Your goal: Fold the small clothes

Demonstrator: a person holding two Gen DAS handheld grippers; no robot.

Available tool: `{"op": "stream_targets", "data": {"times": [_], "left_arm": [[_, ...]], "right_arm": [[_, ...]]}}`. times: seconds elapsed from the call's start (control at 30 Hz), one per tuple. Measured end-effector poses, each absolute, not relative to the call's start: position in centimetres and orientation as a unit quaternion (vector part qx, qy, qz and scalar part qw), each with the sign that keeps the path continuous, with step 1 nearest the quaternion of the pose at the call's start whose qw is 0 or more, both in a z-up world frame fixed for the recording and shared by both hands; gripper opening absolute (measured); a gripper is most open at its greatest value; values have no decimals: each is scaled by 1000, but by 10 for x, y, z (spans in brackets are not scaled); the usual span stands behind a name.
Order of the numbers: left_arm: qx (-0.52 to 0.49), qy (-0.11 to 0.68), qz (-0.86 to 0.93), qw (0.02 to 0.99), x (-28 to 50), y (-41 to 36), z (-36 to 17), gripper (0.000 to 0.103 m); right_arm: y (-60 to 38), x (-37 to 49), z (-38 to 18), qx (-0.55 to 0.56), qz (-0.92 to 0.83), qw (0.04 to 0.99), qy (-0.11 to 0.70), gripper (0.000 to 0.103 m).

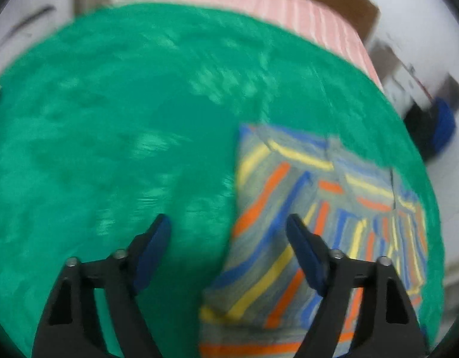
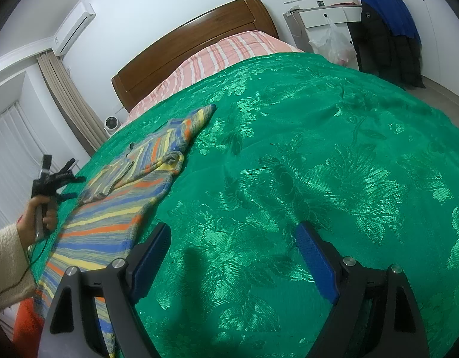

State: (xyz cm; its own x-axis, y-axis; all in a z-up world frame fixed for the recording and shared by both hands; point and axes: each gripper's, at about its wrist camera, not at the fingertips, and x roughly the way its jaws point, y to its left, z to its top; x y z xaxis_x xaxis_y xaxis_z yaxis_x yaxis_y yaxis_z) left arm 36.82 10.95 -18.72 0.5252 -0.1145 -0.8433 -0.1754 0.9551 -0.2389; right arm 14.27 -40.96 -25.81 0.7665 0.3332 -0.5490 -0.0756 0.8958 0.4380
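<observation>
the left gripper sits at the bottom centre of its own blurred view with its blue-padded fingers spread wide and nothing between them; it hangs above the green bedspread, released; the striped sweater, grey with orange, yellow and blue bands, fills the lower right of that view, lying on the bedspread; the right-hand finger overlaps it in the frame, though whether it touches the cloth cannot be told.

in the right wrist view the right gripper also stands released at the bottom centre, fingers wide apart over bare bedspread, holding nothing; the sweater runs along the left side of the frame from the lower left corner up toward the centre left, laid mostly flat, with one sleeve stretched toward the upper middle and a cuff curled just beside the body; at the left edge a hand in a cream sleeve grips the handle of the left gripper, which hangs just beside the sweater's edge.

a wooden headboard and a pink striped sheet lie in the upper centre; a dark coat hangs at the upper right; an air conditioner is at the upper left.
</observation>
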Motion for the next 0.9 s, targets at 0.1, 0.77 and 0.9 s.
{"op": "stream_targets", "data": {"times": [0.1, 0.77, 0.9], "left_arm": [[-51, 494, 90, 864, 377, 103, -196, 19], [-34, 420, 80, 903, 225, 121, -155, 99], [-6, 396, 83, 915, 177, 144, -143, 102]], "right_arm": [[-410, 142, -259, 201, 112, 918, 322, 85], [-411, 141, -259, 199, 113, 919, 322, 86], [-410, 141, -259, 196, 111, 919, 322, 86]]}}
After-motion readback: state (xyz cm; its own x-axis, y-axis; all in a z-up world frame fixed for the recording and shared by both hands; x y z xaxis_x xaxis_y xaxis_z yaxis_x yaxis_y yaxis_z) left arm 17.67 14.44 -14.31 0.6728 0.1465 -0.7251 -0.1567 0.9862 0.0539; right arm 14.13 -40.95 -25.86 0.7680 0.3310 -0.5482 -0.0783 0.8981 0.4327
